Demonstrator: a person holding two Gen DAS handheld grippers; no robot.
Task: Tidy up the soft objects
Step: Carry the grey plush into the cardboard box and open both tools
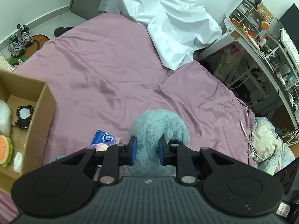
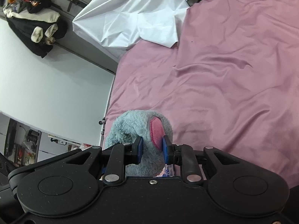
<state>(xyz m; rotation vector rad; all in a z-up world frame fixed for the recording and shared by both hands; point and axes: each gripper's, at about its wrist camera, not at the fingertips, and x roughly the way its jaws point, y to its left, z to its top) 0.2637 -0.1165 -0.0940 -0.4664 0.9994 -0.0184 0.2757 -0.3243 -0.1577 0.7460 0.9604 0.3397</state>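
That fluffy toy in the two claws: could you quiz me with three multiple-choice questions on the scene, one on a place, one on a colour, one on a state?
1. Where is the cardboard box in the left wrist view?
A. on the left edge
B. under the white sheet
C. on the desk shelves

2. What colour is the bedspread?
A. green
B. mauve pink
C. black

3. How does the left claw stand with the grey-blue plush toy?
A. open, far from it
B. shut on it
C. shut on a shoe

Answers:
1 A, the box sits at the left, beside the bed.
2 B, pink cloth fills both views.
3 B, blue pads press into the fur; the right claw grips the toy too.
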